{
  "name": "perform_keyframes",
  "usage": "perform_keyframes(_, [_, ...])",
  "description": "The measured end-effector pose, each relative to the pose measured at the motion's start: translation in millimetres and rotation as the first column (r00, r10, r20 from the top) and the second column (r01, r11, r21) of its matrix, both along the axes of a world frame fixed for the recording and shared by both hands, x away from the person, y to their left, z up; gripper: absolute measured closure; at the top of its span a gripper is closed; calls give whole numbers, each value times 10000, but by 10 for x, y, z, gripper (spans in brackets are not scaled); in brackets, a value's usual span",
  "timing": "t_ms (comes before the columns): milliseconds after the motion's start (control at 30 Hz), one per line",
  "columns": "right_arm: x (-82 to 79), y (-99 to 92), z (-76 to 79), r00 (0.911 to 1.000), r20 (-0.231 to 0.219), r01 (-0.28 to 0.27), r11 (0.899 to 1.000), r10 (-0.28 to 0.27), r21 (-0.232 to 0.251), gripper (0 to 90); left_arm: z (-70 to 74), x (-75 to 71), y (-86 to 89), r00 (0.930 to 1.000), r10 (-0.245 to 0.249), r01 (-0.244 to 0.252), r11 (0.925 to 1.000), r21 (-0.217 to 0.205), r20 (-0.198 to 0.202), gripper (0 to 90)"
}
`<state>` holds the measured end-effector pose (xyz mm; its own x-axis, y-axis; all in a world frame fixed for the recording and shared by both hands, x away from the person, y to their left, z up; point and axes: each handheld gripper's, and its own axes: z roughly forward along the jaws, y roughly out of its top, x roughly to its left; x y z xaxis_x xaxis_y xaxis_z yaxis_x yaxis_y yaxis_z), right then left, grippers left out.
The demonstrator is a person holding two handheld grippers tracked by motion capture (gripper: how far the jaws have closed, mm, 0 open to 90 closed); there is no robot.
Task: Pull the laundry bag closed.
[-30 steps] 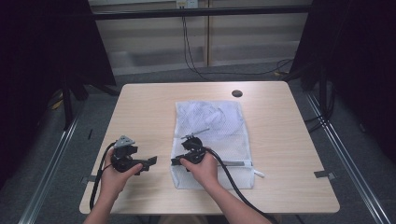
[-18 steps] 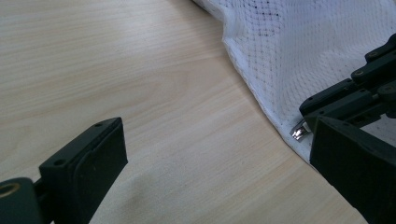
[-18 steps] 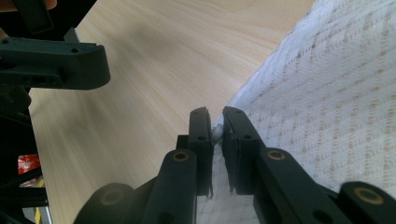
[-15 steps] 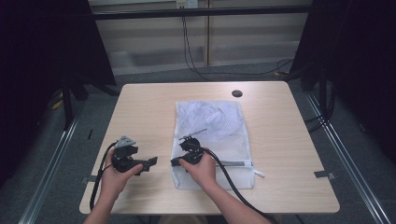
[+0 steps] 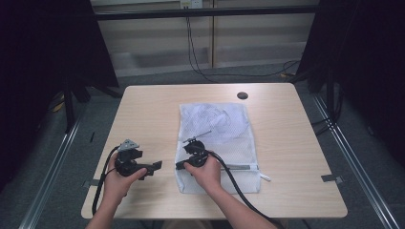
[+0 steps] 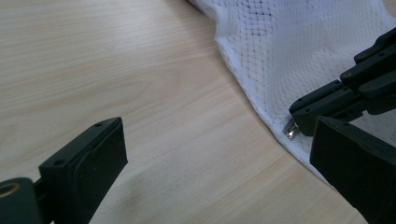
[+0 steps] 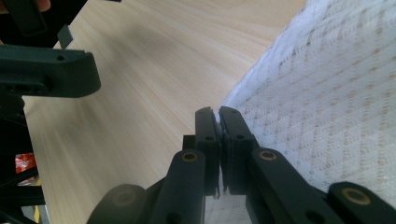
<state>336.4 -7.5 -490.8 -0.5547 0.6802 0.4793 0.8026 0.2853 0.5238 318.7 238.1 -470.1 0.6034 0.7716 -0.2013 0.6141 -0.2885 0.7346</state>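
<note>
A white mesh laundry bag (image 5: pixel 217 126) lies flat on the middle of the wooden table (image 5: pixel 296 143). My right gripper (image 5: pixel 179 165) pinches the bag's left edge near its front corner. Its jaws have just been closing and now stand shut on the mesh (image 7: pixel 327 93), as the right gripper view (image 7: pixel 218 112) shows. My left gripper (image 5: pixel 157 167) hovers just left of it with its jaws wide open (image 6: pixel 217 140) over bare wood. In the left gripper view a small metal zipper piece (image 6: pixel 290 132) glints at the bag's edge (image 6: pixel 299 56) beside the right gripper (image 6: pixel 303 114).
A dark round grommet (image 5: pixel 242 95) sits near the table's far edge. The bag's zipper (image 5: pixel 243 167) runs along its near end. Black cables trail from both grippers off the table's front edge. Metal rails flank the table on the floor.
The right gripper's jaws have drawn together on the bag's edge. Both hands have stayed where they were.
</note>
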Motion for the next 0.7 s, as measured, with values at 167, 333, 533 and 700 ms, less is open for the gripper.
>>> perform_keyframes(167, [-4,-37,67,9999,104,38,9998,-39,181,866,-12,-5,-32,9997,-165,156,9989,-437,-205,27])
perform_keyframes(333, [-5,-80,125,9997,236,88,9994,-95,322,866,-30,-14,-100,9971,-596,557,9952,-799,-477,14])
perform_keyframes(533, [-13,-121,189,9992,356,152,9989,-168,439,867,-46,-17,-167,9937,-877,803,9916,-1017,-704,0])
perform_keyframes(700, [-10,-165,240,9981,599,136,9984,-169,550,866,-55,-17,-213,9910,-908,755,9859,-1494,-980,0])
